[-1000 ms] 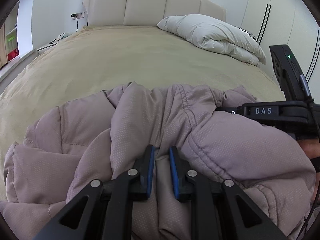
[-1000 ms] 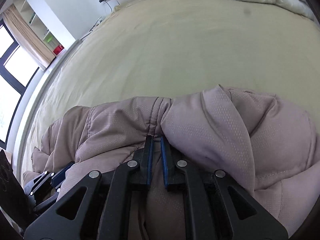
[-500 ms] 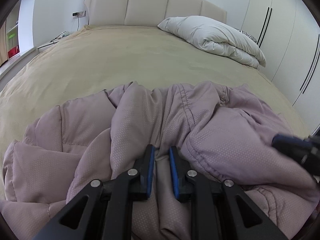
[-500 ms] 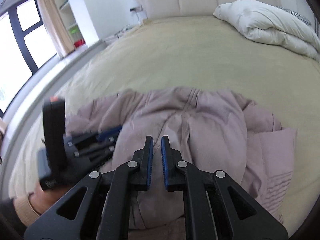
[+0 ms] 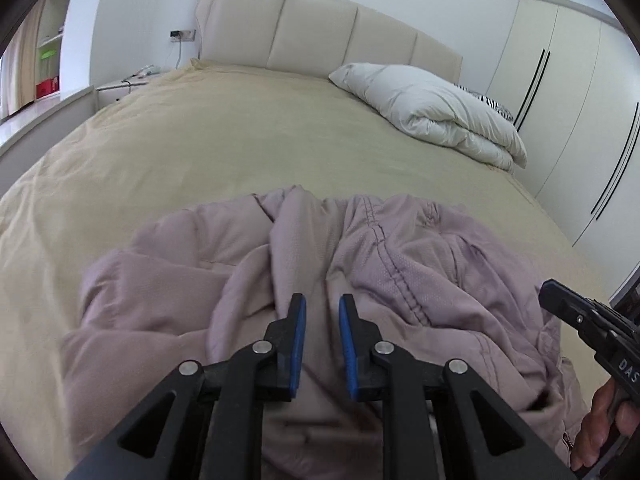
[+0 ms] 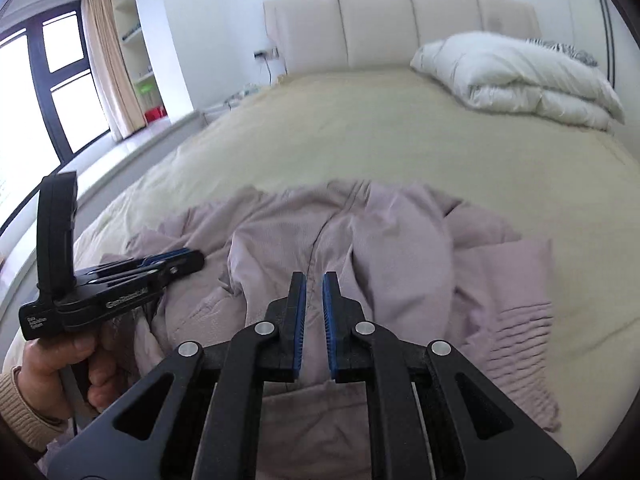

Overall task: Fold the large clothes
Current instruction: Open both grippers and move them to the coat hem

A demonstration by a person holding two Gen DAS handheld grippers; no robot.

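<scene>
A mauve puffer jacket (image 5: 360,264) lies crumpled on the near part of the beige bed (image 5: 224,152); it also shows in the right wrist view (image 6: 392,248). My left gripper (image 5: 322,304) hovers above the jacket's middle, jaws slightly apart with nothing between them. It also appears in the right wrist view (image 6: 192,256) at the left. My right gripper (image 6: 314,280) hovers above the jacket, jaws narrowly apart and empty. Its tip shows in the left wrist view (image 5: 556,296) at the right edge.
A folded white duvet (image 5: 432,112) lies at the bed's far right by the padded headboard (image 5: 320,28). White wardrobe doors (image 5: 580,120) stand to the right. A window (image 6: 40,92) and shelves are to the left.
Both grippers have let go of the jacket and pulled back and up. The jacket has dropped flatter onto the bed. The right gripper swung away from the left.
</scene>
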